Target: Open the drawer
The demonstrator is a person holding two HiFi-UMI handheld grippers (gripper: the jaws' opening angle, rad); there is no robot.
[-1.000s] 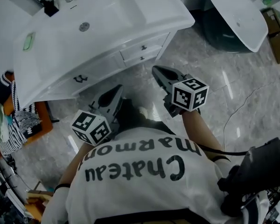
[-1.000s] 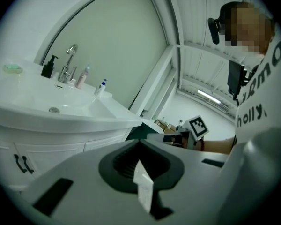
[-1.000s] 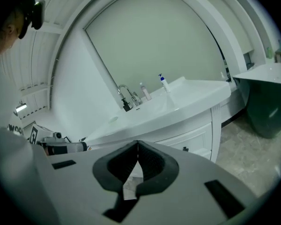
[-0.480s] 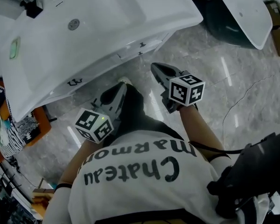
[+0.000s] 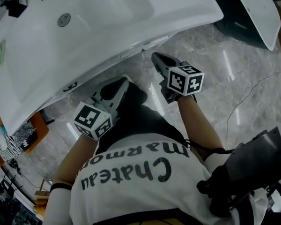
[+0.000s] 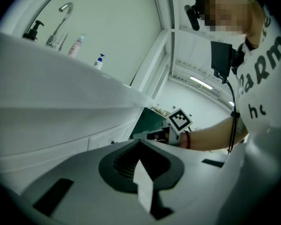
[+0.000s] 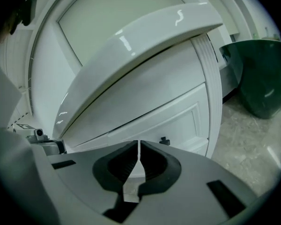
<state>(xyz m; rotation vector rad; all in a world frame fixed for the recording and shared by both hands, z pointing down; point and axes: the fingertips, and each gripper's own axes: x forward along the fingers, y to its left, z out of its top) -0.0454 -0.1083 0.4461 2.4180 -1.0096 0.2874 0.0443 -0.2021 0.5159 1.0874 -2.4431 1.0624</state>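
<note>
Head view: left gripper [image 5: 119,86] and right gripper [image 5: 158,59] are down in front of the white vanity [image 5: 107,27], not touching it. Left gripper view: jaws pressed together, nothing in them. Right gripper view: same deal, closed and empty. They're pointing at the drawer [image 7: 178,118], which looks shut, with its dark knob [image 7: 165,140] just above the tips.

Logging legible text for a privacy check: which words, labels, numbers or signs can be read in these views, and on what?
"Chateau": white shirt, upside down in the head view.
"MaRmo", rest hidden: same shirt.
Bottles on the basin: labels too small to read.
Marker cubes: patterns only, no words.
</note>
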